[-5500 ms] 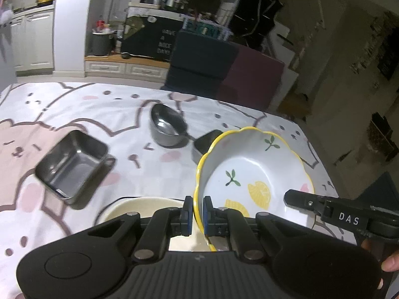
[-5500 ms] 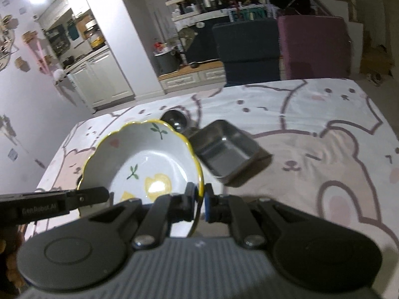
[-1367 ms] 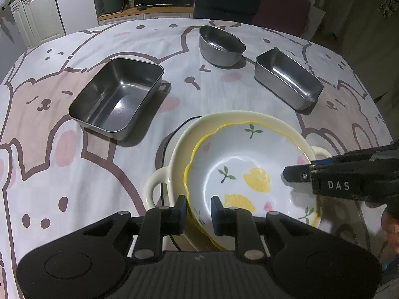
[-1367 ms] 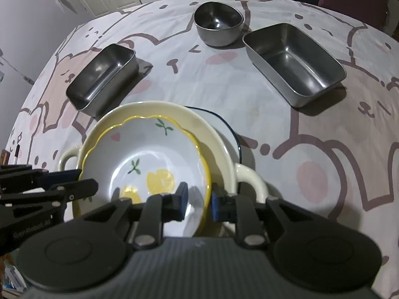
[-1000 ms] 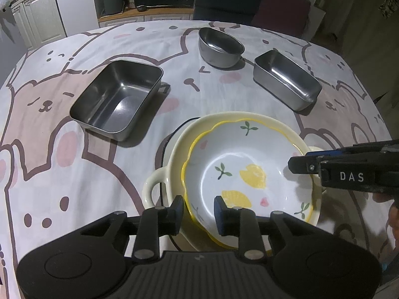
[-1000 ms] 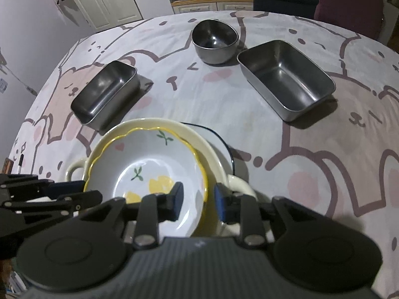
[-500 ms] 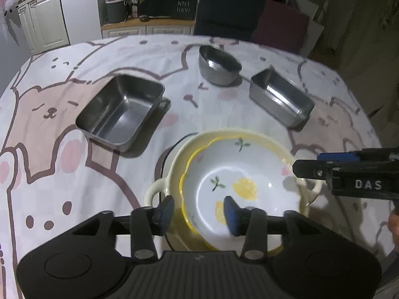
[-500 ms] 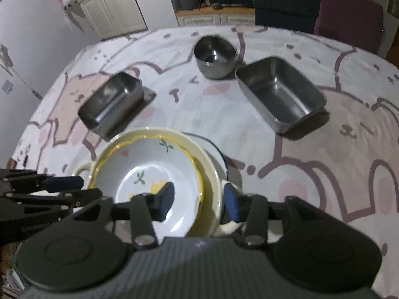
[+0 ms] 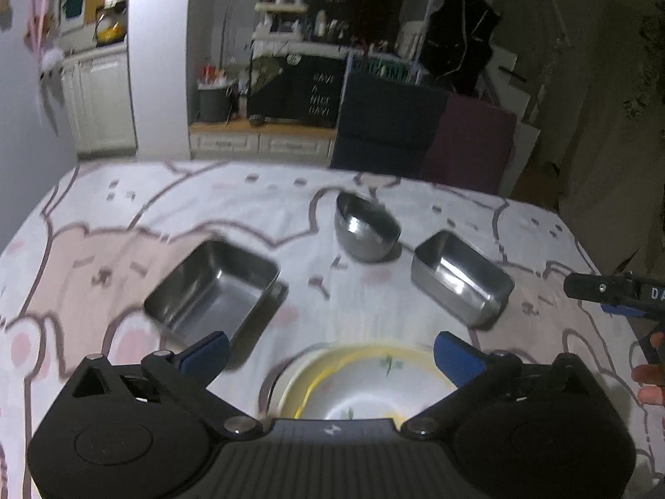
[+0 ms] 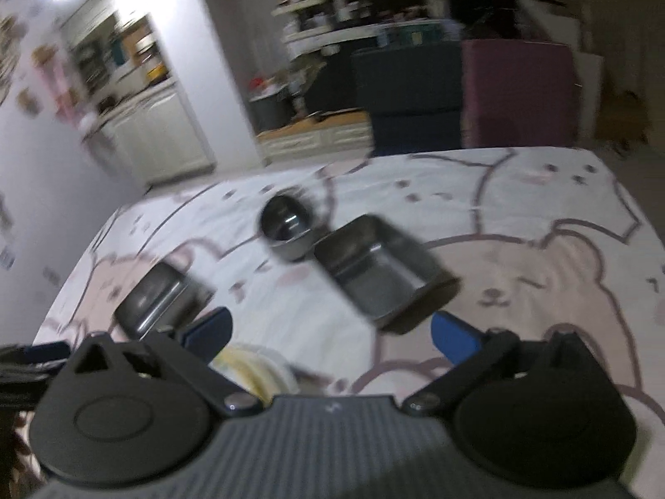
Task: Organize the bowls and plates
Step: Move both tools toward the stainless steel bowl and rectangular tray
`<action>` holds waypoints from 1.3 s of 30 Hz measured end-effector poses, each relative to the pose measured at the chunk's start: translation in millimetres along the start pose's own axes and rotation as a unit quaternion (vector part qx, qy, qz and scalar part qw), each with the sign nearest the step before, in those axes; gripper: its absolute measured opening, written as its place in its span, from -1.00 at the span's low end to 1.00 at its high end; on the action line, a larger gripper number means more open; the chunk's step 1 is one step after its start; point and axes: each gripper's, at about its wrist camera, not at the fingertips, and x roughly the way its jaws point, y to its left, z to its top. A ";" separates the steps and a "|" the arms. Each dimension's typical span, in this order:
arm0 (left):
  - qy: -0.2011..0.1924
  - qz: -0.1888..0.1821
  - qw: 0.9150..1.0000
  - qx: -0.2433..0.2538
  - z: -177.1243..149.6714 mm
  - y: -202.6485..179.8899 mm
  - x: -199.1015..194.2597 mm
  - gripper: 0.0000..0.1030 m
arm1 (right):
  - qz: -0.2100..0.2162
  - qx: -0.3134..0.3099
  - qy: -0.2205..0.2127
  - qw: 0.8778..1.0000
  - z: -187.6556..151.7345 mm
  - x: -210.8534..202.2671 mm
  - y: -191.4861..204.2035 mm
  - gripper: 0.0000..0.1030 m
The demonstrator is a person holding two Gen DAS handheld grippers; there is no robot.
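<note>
Both of my tools had their jaws opening wide, with nothing pressed between the blue pads: my left hand-held gripper point(image 9: 330, 351) hung over the lemon-patterned bowl point(image 9: 365, 386), which sat nested inside the cream two-handled dish point(image 9: 286, 378) at the near edge of the tabletop point(image 9: 124, 208), and the bowl lay below and between the spread fingers without either pad touching it. My right hand-held gripper point(image 10: 330, 334) was just as wide apart and empty, with only a blurred yellow-and-cream sliver of the same stack showing low by its left finger. In the left wrist view that right tool's black tip and a few fingers of my hand showed at the right edge. Beyond the stack, three steel vessels stood on the bear-print cloth, each apart from the others: the large steel tray point(image 9: 214, 287) to the left, the narrow steel tray point(image 9: 461, 276) to the right, and the round steel bowl point(image 9: 365, 228) farther back between them. In the right wrist view the order ran otherwise, with the narrow tray at the left, the round bowl behind and the large tray in the middle, all smeared by blur. Past the far edge of the tabletop stood a dark blue chair point(image 9: 386, 124) beside a maroon one point(image 9: 474, 141), then white cabinets point(image 9: 102, 108) and cluttered shelves point(image 9: 299, 29).
</note>
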 end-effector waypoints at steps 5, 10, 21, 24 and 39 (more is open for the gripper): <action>-0.026 -0.003 0.999 0.030 22.8 -27.1 27.2 1.00 | -0.044 0.081 -0.008 0.996 9.6 11.9 -44.9 0.99; -0.039 -0.001 0.995 0.088 42.8 -57.7 66.4 1.00 | -0.064 0.159 0.004 0.985 13.1 36.6 -73.8 0.99; -0.020 0.036 0.969 0.245 73.4 -112.4 169.3 1.00 | -0.060 0.236 0.050 0.969 11.9 98.0 -85.4 0.99; -0.005 0.042 0.960 0.278 72.9 -118.5 193.6 1.00 | -0.066 0.229 0.069 0.969 11.9 113.7 -79.8 0.99; 0.012 0.053 0.937 0.344 66.4 -125.1 231.5 1.00 | -0.143 0.164 0.125 0.968 6.2 137.7 -88.7 0.99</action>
